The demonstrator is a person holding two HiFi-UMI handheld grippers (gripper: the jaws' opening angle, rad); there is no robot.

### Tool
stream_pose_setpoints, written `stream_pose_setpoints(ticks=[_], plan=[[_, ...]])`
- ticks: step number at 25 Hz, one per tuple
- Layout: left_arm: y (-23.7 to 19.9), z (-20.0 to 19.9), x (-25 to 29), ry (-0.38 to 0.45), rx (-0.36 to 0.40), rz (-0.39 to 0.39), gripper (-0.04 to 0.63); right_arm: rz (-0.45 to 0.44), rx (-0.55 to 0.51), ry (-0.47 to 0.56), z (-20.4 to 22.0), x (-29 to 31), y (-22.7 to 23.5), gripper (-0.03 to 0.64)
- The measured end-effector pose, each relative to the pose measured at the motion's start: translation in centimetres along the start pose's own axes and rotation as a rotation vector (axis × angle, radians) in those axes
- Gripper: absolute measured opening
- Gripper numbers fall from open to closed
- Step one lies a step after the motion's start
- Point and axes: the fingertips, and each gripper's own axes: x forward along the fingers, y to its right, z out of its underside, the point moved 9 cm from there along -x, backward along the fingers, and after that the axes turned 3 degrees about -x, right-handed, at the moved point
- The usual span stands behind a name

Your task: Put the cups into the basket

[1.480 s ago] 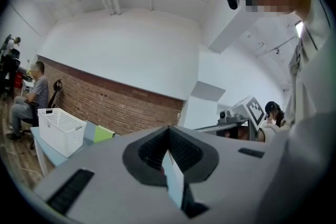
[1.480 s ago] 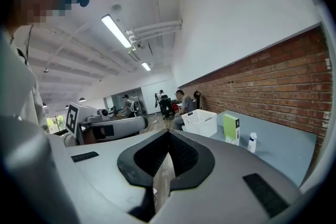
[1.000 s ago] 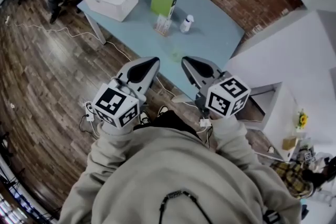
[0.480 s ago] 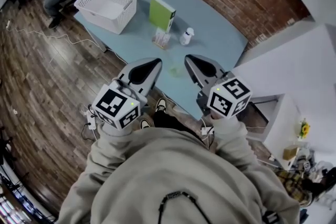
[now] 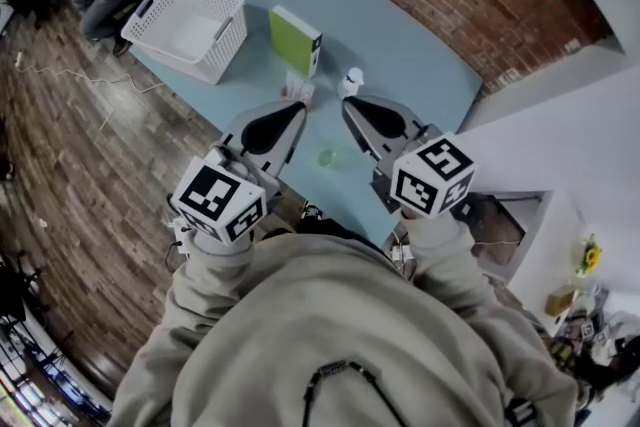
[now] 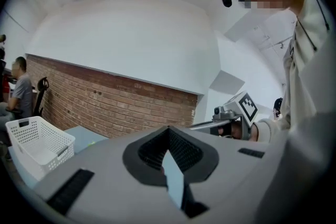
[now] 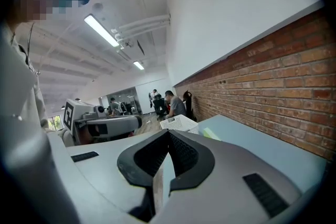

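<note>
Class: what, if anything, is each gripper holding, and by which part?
Nothing: the left gripper and the right gripper are both shut and empty.

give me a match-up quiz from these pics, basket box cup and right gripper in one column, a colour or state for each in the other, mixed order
Things:
1. basket
2. box
3. cup
4. right gripper

Colour or state:
A. shut, holding nothing
B. see-through, with a faint green tint
C. white, with lattice walls
D. green, with a white edge

Pairs: 1-C, 2-D, 3-B, 4-A
</note>
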Motion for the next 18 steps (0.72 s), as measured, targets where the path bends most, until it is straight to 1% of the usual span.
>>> stream_pose_setpoints(ticks=[3,8,13,18], plan=[[-0.7,-0.4,1.4,-0.016,-0.014,-0.022,-0.005,-0.01,0.004,-0.031,0.4,0.7,1.9,0.011],[-1.9,-0.4,3.3,-0.039,-0.034,-0.033,-0.005,-0.009,0.02,-0.039,0.1,1.3,3.9,0.011],[-3.5,-0.8,5.0,-0.044,-0.038,0.013,-0.005,0.034,0.036,-0.03,-0.7,2.0,5.0,0.011],[-4.8,-0.9,6.0,-0.051,-0.052,0.048,-0.005,0.072,0.045,-0.037,-0.4,2.5,5.5,0.011]])
